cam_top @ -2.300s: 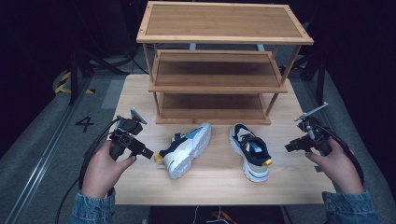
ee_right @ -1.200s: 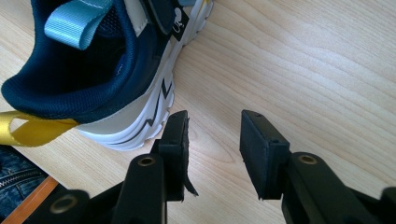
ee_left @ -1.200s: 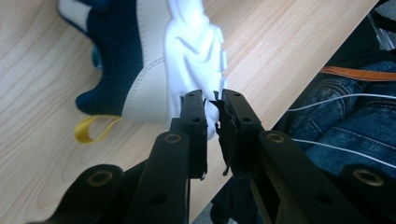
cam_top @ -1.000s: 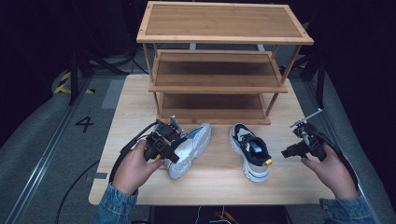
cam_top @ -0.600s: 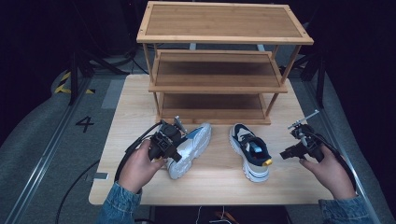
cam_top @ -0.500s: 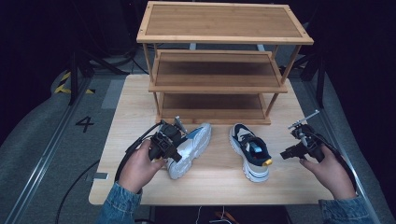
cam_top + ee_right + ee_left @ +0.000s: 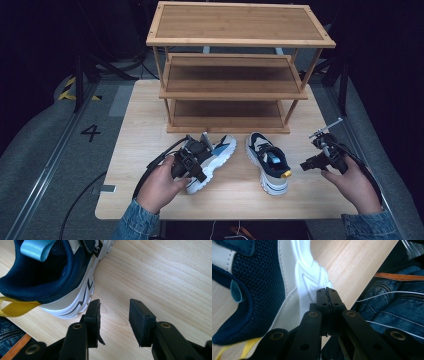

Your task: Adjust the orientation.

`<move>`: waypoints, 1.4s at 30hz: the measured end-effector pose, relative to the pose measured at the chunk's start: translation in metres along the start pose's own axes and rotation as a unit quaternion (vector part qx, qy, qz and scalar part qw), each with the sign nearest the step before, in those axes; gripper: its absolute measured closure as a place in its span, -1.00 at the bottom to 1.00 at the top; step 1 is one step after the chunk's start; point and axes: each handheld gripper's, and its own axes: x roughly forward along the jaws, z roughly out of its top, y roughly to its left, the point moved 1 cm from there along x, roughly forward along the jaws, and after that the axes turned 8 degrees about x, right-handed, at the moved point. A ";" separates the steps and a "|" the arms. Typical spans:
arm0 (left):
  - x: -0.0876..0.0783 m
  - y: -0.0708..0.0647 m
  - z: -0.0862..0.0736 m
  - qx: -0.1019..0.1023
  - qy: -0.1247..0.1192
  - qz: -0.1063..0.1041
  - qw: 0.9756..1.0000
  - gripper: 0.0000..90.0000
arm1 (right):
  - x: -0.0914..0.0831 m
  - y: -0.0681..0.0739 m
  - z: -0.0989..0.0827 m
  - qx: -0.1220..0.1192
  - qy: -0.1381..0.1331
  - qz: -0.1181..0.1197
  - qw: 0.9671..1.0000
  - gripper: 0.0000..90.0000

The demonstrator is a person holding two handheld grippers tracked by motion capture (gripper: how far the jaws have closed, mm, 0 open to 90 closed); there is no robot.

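The jaws of the left gripper [image 7: 327, 290] are pressing together at the tips, right against the white sole of the left-hand shoe [image 7: 262, 277]. Nothing is showing between them, so I judge they are not gripping yet. The jaws of the right gripper [image 7: 113, 306] are standing apart over bare wood and have just been opening a little, with nothing between them. They are sitting just beside the heel of the right-hand shoe [image 7: 50, 272].

The counter [image 7: 135, 130] is carrying everything, and the three-tier wooden shoe rack [image 7: 235, 65] is standing at its far side with all its shelves free. The two shoes are lying side by side near the front edge, close to the rack's lowest shelf.

The work in hand is looking like taking hold of both shoes, probably for the rack. To do it well, the left hand is needing to spread its jaws again and bring one jaw inside the collar and one outside. The sole looks too thick and rounded to pinch. The right hand is wanting a short move toward the navy heel collar, keeping clear of the yellow pull loop, which would probably give under load. Closing firmly on padded fabric should be holding each shoe level for the lift.
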 end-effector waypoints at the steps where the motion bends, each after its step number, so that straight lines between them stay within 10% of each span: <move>1: 0.002 -0.001 0.001 0.005 -0.001 -0.001 1.000 0.99 | 0.000 0.000 0.000 0.000 0.000 0.000 1.000 0.36; 18: 0.040 -0.034 0.023 0.041 0.048 -0.025 0.998 0.98 | -0.001 0.000 -0.001 -0.001 0.001 0.001 1.000 0.35; 29: 0.023 -0.049 0.022 0.064 0.027 -0.043 0.997 0.80 | -0.001 0.000 -0.001 0.000 0.001 0.001 1.000 0.34; 42: -0.018 -0.035 0.020 0.041 -0.042 0.045 0.997 0.54 | -0.003 -0.005 -0.011 0.012 -0.001 0.000 1.000 0.31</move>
